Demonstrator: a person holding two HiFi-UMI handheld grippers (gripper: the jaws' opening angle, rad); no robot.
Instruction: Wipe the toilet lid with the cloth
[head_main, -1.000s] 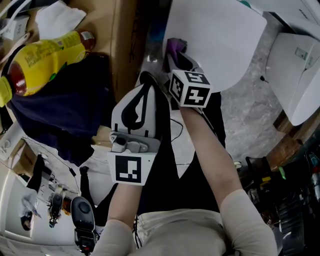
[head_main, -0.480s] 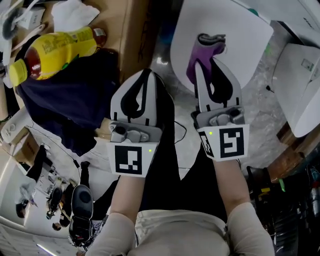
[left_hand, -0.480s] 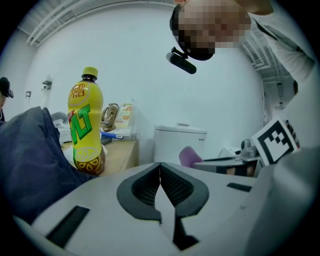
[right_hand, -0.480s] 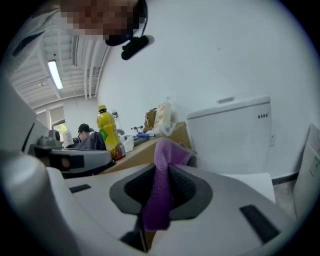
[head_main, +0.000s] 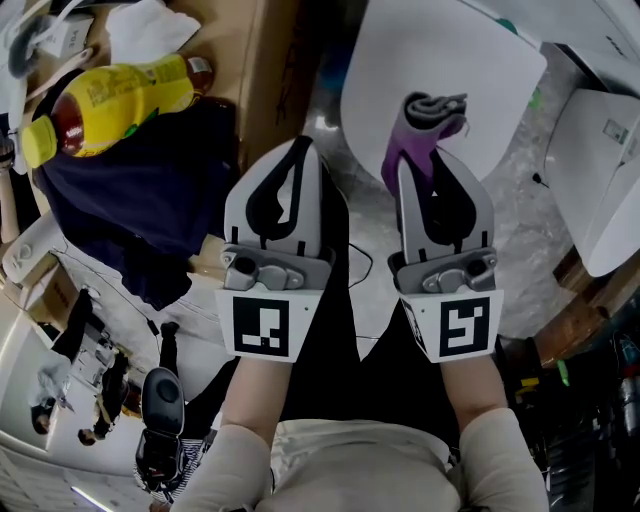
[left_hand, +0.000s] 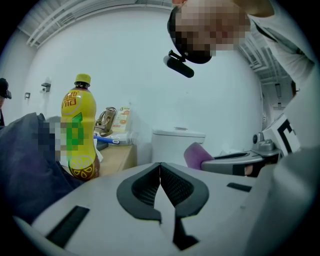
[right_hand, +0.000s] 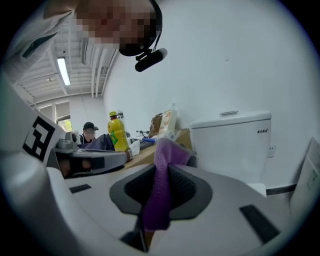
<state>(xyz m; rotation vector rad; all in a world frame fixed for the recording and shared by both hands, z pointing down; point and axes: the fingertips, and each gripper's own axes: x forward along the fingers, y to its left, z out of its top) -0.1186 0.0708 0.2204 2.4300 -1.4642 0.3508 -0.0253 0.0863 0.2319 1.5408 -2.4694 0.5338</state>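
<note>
Dim head view; fisheye gripper views.

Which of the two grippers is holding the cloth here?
The right gripper, shut on the purple cloth that sticks out past its tips; the left gripper is shut on nothing.

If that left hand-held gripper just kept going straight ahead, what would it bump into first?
Most likely the white ceramic toilet tank, which sits dead ahead of the left hand-held gripper's closed jaws; how far off is unclear.
</note>
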